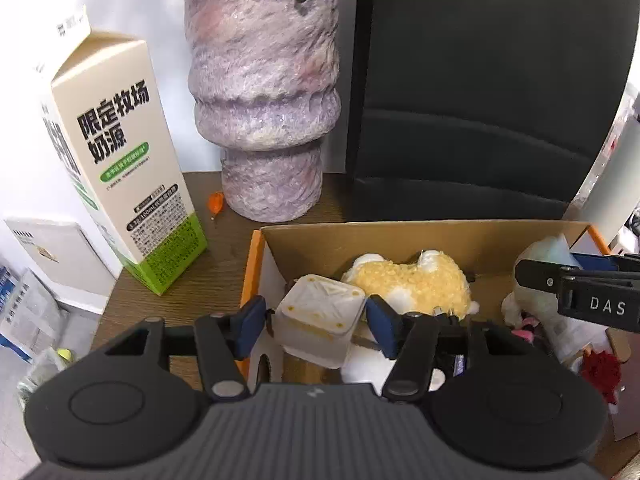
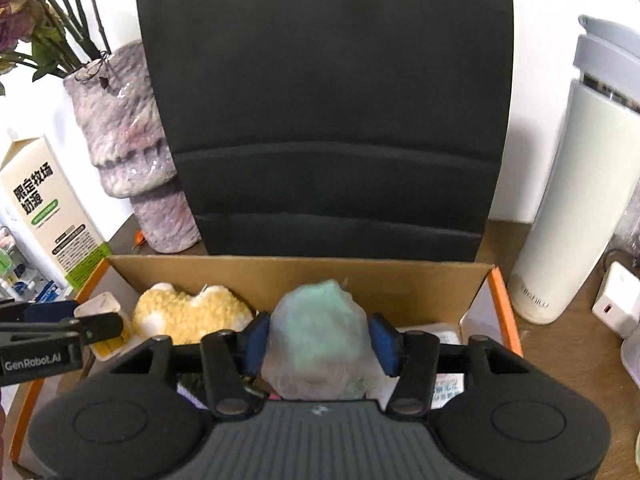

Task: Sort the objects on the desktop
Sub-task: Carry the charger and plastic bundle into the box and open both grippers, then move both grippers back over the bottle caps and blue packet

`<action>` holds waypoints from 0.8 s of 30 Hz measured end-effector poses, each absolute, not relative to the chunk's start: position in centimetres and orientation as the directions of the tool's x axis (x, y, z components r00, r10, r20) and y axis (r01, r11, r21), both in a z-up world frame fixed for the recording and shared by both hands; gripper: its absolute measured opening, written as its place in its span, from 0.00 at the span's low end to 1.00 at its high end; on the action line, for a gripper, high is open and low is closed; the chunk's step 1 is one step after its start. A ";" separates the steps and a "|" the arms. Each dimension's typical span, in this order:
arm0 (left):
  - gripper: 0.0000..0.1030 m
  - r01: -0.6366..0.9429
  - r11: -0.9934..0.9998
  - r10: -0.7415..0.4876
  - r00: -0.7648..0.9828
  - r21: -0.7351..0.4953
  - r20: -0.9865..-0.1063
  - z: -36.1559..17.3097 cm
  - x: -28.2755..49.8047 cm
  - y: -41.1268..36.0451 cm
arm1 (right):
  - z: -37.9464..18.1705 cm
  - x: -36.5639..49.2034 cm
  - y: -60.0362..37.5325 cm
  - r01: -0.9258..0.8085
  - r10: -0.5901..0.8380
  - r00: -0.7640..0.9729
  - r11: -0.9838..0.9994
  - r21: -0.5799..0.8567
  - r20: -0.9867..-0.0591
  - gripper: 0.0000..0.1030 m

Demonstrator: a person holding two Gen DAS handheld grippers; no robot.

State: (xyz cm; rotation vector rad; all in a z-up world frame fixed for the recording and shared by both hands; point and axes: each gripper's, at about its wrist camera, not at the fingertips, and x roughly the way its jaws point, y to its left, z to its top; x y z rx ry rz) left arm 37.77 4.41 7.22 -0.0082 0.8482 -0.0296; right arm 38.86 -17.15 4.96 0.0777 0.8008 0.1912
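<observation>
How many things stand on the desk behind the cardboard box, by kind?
Cream and green paper milk carton: 1
Mottled purple ceramic vase holding dried flowers: 1
Tall white plastic thermos bottle: 1
Large upright black paper bag: 1
Total: 4

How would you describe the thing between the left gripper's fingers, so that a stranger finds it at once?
Look into the cardboard box in front of the black chair. At its left end, beside the yellow plush, the left gripper holds a small tub. It alone is hard, squarish, translucent white.
</observation>
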 end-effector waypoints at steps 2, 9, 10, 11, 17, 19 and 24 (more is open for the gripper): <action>0.62 0.018 0.998 -0.056 0.654 -0.059 -0.755 7.3 37.8 4.9 | 5.5 38.6 -17.1 -0.136 0.188 0.691 0.982 0.131 -0.698 0.58; 0.76 0.029 0.997 -0.068 0.674 -0.065 -0.735 9.1 36.1 4.8 | 8.1 36.7 -18.1 -0.126 0.182 0.710 0.983 0.132 -0.680 0.60; 0.76 0.031 0.998 -0.064 0.678 -0.059 -0.733 9.6 35.7 4.7 | 8.6 36.3 -18.2 -0.126 0.178 0.710 0.984 0.126 -0.681 0.60; 0.76 0.031 0.998 -0.064 0.679 -0.058 -0.731 10.2 35.3 4.7 | 9.0 35.9 -18.4 -0.125 0.173 0.710 0.985 0.120 -0.682 0.60; 0.85 0.001 0.997 -0.061 0.681 -0.082 -0.730 14.2 31.5 5.1 | 11.8 32.1 -19.3 -0.110 0.143 0.715 0.990 0.092 -0.684 0.67; 0.92 -0.017 0.997 -0.046 0.672 -0.078 -0.739 14.9 30.0 5.2 | 12.8 30.0 -19.6 -0.113 0.137 0.718 0.990 0.081 -0.682 0.67; 0.97 -0.028 0.994 -0.060 0.694 -0.110 -0.717 14.9 22.9 5.3 | 14.0 23.8 -20.3 -0.134 0.159 0.741 0.987 0.089 -0.653 0.71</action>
